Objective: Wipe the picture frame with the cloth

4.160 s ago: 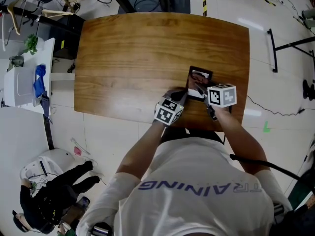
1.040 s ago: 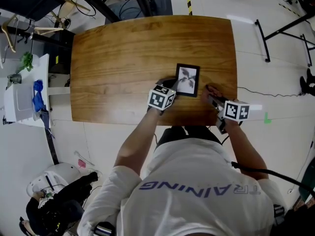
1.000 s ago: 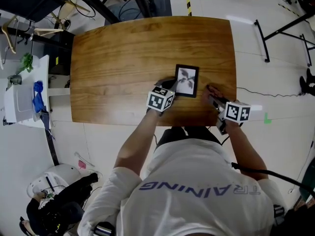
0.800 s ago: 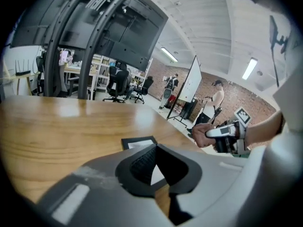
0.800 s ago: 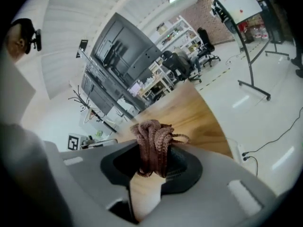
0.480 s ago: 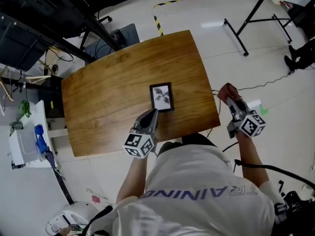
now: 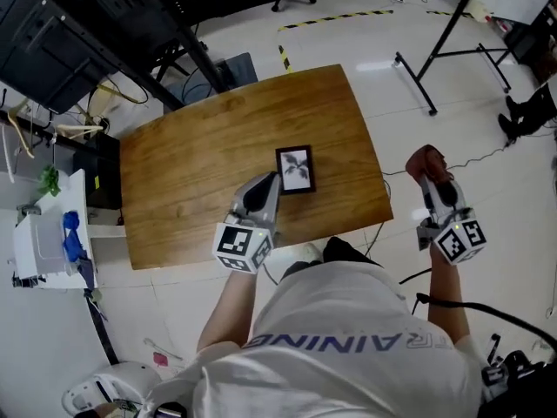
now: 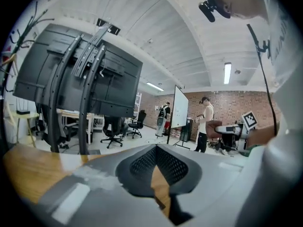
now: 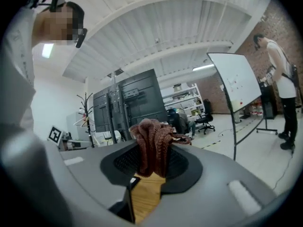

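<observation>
A black picture frame (image 7: 296, 169) with a leaf print lies flat on the wooden table (image 7: 191, 159), near its front right. My left gripper (image 7: 271, 181) is shut and empty. Its tip hovers just left of the frame's near corner, apart from it. In the left gripper view the left gripper (image 8: 156, 148) shows its pads meeting with nothing between. My right gripper (image 7: 431, 165) is shut on a reddish-brown cloth (image 7: 427, 158), held off the table's right edge over the floor. The cloth (image 9: 154, 143) bunches upward between the jaws of the right gripper (image 9: 154, 161).
A white cart (image 7: 39, 238) with blue items stands left of the table. Black racks (image 7: 78, 24) lie beyond the far left corner. A black stand's legs (image 7: 435, 55) and a cable (image 7: 474, 159) cross the floor at the right. People (image 8: 205, 122) stand far off.
Both grippers have left the frame. The left one drew back toward the near edge; the right one carried the cloth rightward off the table. The head view has risen and turned.
</observation>
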Demonstrator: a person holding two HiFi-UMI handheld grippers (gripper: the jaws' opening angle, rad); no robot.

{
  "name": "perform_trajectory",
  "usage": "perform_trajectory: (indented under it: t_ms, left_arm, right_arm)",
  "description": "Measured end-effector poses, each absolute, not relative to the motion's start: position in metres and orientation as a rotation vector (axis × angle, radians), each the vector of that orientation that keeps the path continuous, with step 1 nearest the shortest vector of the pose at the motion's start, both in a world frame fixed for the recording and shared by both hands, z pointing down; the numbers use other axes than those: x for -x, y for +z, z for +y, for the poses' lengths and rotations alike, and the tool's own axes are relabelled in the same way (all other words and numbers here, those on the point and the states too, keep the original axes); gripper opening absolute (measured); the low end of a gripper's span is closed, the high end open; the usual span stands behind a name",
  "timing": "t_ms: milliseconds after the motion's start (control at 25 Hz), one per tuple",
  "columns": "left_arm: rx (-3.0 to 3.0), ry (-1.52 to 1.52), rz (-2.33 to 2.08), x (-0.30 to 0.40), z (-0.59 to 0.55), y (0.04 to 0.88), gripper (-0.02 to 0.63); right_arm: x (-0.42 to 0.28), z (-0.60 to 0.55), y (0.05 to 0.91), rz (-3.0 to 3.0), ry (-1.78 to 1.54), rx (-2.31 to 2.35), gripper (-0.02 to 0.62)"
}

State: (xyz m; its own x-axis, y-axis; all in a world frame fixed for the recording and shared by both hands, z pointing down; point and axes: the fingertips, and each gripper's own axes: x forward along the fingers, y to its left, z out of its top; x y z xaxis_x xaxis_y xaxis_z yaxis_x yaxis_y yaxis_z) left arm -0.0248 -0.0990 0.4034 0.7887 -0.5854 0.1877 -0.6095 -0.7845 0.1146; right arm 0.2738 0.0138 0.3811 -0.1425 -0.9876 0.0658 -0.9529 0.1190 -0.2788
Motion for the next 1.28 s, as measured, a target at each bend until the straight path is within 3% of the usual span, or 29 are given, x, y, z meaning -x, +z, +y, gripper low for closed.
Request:
perform_trajectory:
  t_ms: [440, 1280]
  left_arm:
    - [-2.766, 0.124, -1.14, 0.067, -0.115, 0.38, 0.006]
    - [-2.748, 0.042, -1.139, 0.067, -0.112, 0.365, 0.006]
  right_arm:
    - [-0.202, -0.054, 0.363, 2.495, -0.321, 1.782, 0.11]
    - [-0.199, -0.06, 0.362, 2.505, -0.355, 1.76, 0.109]
